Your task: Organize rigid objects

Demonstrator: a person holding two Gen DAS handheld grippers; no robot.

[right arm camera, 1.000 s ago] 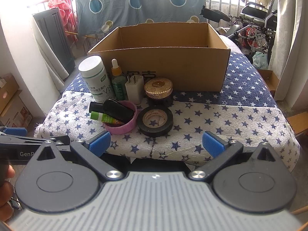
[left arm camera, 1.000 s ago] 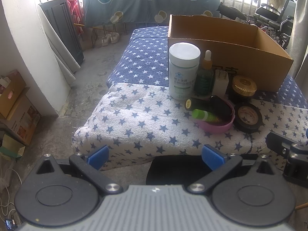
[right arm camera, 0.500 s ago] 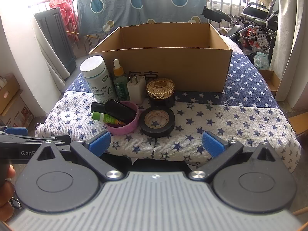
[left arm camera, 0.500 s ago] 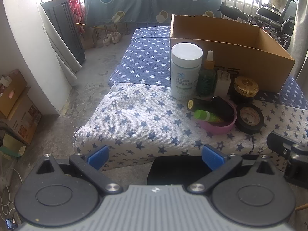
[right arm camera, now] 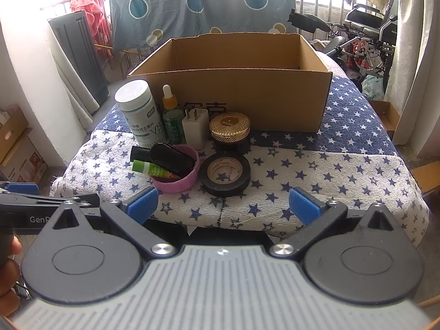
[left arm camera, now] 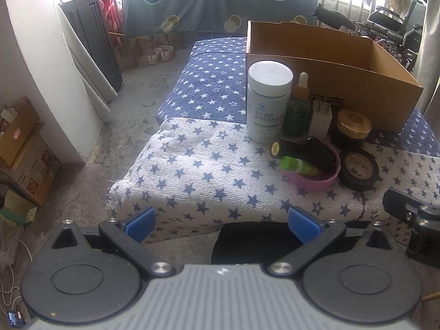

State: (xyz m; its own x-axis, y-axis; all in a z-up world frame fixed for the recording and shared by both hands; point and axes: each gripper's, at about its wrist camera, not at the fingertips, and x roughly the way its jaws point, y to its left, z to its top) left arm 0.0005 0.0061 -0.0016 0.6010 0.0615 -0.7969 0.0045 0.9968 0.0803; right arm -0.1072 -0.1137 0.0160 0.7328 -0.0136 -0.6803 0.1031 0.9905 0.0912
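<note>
An open cardboard box (right arm camera: pixel 236 93) stands at the back of a star-patterned table (right arm camera: pixel 330 170). In front of it stand a white pill bottle (right arm camera: pixel 140 114), a green dropper bottle (right arm camera: pixel 172 118), a white charger (right arm camera: pixel 195 128) and a gold-lidded jar (right arm camera: pixel 230 129). A pink bowl (right arm camera: pixel 178 183) holds a black case and a green tube. A black tape roll (right arm camera: pixel 225 174) lies beside it. The same items show in the left wrist view, with the pill bottle (left arm camera: pixel 268 101) and the bowl (left arm camera: pixel 313 181). My left gripper (left arm camera: pixel 221 221) and right gripper (right arm camera: pixel 222 206) are open, empty, short of the table's front edge.
Cardboard boxes (left arm camera: pixel 22 148) sit on the floor at left. A dark folded panel (left arm camera: pixel 93 55) leans on the wall. A wheelchair (right arm camera: pixel 368 38) stands at the back right. A patterned sheet (right arm camera: pixel 198 2) hangs behind the table.
Both grippers have edged slightly closer to the table. Nothing on the table has moved.
</note>
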